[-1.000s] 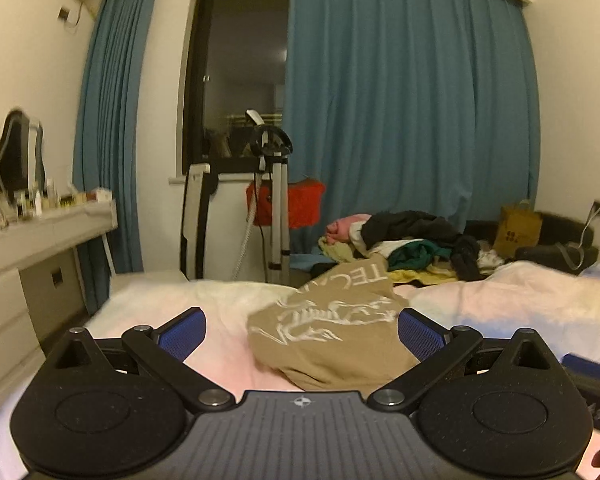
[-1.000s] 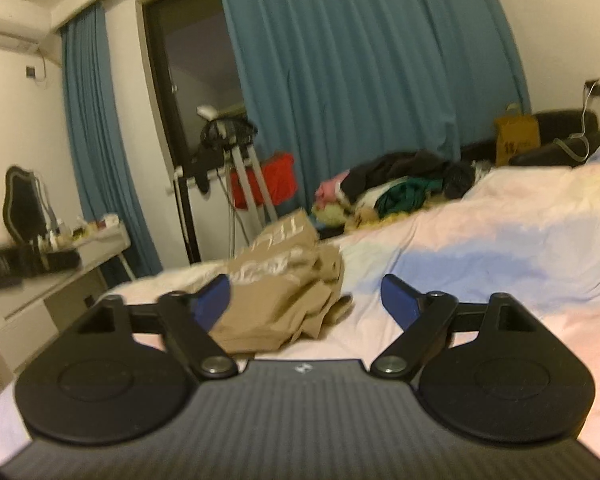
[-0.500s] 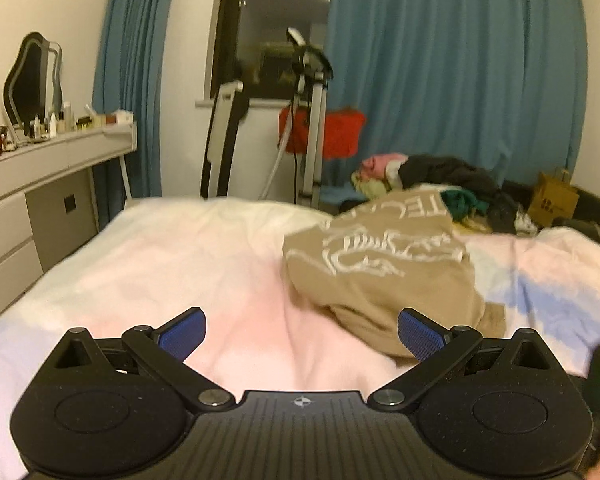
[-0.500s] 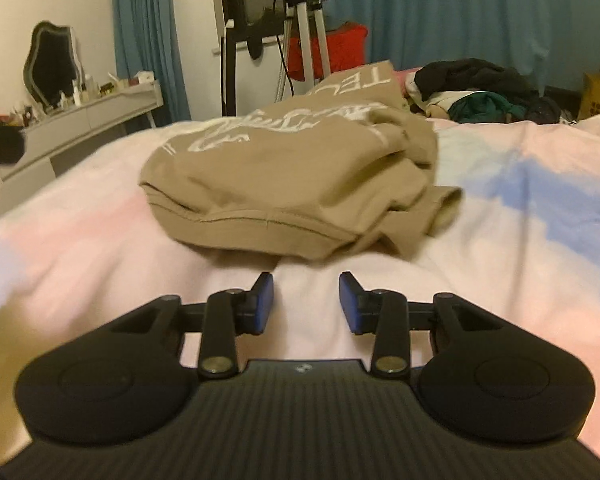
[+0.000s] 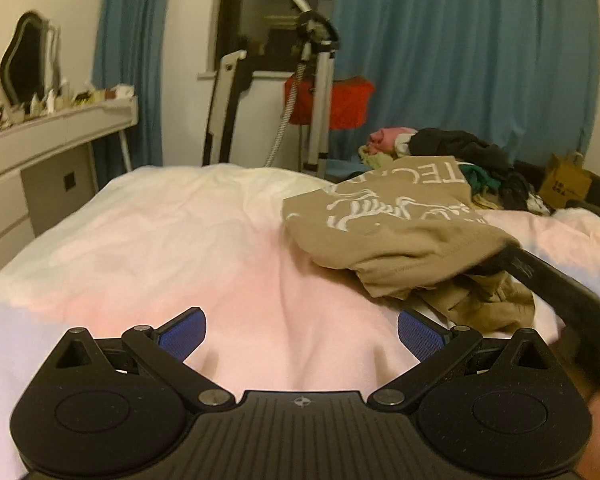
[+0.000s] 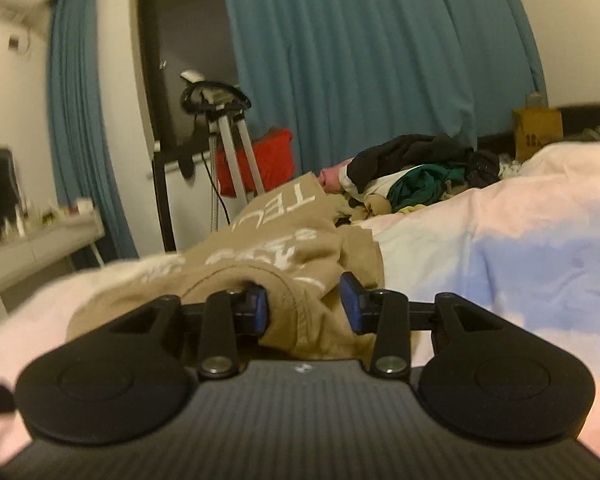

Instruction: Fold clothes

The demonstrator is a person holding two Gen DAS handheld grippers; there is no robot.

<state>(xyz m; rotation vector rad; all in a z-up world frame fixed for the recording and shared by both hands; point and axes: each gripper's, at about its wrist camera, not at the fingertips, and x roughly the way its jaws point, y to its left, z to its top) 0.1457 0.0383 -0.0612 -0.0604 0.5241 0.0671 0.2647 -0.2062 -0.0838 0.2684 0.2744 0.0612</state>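
Because the right gripper [image 6: 303, 307], jaws half-closed from closing, straddles the bunched hem of the tan T-shirt [image 6: 284, 264] crumpled on the bed [image 6: 500, 256], it might pinch several layers; left gripper [image 5: 302, 334] gapes empty.

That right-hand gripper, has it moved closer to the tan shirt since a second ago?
Yes. The right gripper has come forward across the bed until the tan shirt bunches between its fingers; its jaws closed partway on the way.

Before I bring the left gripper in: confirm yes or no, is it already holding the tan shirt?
No. The left gripper is wide open over bare sheet; the tan shirt lies beyond it.
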